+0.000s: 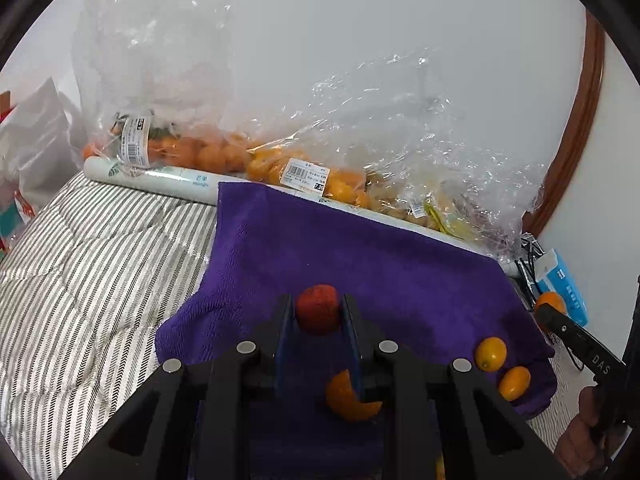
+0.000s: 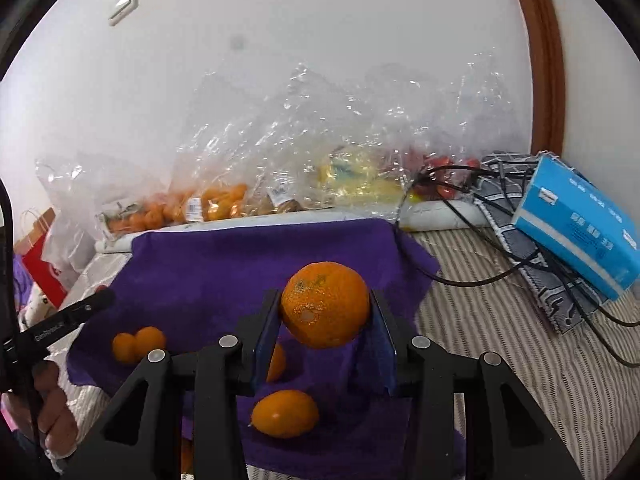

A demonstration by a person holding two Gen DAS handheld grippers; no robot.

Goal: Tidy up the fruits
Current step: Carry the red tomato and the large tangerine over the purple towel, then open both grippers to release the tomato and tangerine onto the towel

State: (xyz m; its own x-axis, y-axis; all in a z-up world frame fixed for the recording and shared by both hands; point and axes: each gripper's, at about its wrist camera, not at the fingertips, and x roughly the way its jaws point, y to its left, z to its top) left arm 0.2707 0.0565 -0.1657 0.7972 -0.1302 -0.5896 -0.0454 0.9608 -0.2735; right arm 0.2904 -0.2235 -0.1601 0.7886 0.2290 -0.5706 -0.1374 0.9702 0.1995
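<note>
Both hand-held grippers (left (image 1: 318, 310), right (image 2: 325, 306)) clamped — angled downward

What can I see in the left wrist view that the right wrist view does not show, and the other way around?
Only the left wrist view shows the left gripper shut on a small red fruit.

Only the right wrist view shows the right gripper shut on a large orange, a wall switch and dark cables.

Both show the purple towel, loose small orange fruits on it, bagged fruit by the wall, and the blue box.
</note>
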